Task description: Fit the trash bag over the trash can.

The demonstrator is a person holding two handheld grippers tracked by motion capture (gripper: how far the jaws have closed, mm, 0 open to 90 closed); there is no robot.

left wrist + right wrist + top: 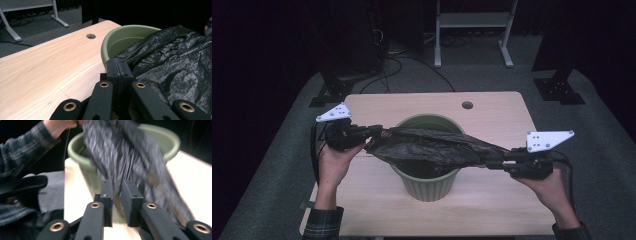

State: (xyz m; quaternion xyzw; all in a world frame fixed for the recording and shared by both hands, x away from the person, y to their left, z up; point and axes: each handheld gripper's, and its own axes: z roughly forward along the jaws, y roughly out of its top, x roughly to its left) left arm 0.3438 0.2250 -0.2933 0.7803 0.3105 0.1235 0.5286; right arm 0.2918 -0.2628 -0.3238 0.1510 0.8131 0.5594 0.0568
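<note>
I hold a black bag (432, 145) stretched across the mouth of a green bin (427, 185) that stands near the middle of the tabletop (492, 200), a little toward its near edge. My left tongs (374, 132) are pressed together on the bag's left end, just off the bin's left rim; in the left gripper view the jaws sit flush against each other with the crinkled plastic bunched beside and behind them. My right tongs (492, 161) have the bag's right end, pulled out past the bin's right side toward the tabletop's right edge; the right gripper view is blurred and leaves a narrow gap between the jaws, so from that view alone I cannot tell how firmly they pinch, though from above the film runs taut straight into them. The bag hangs above the rim as a flat, twisted band, its mouth not yet opened. I judge the step in hand to be lining the bin: the bag is carried over it, not yet seated. The next move calls for finding the open hem, spreading it, lowering the body into the bin and folding the hem over the rim without tipping the bin
</note>
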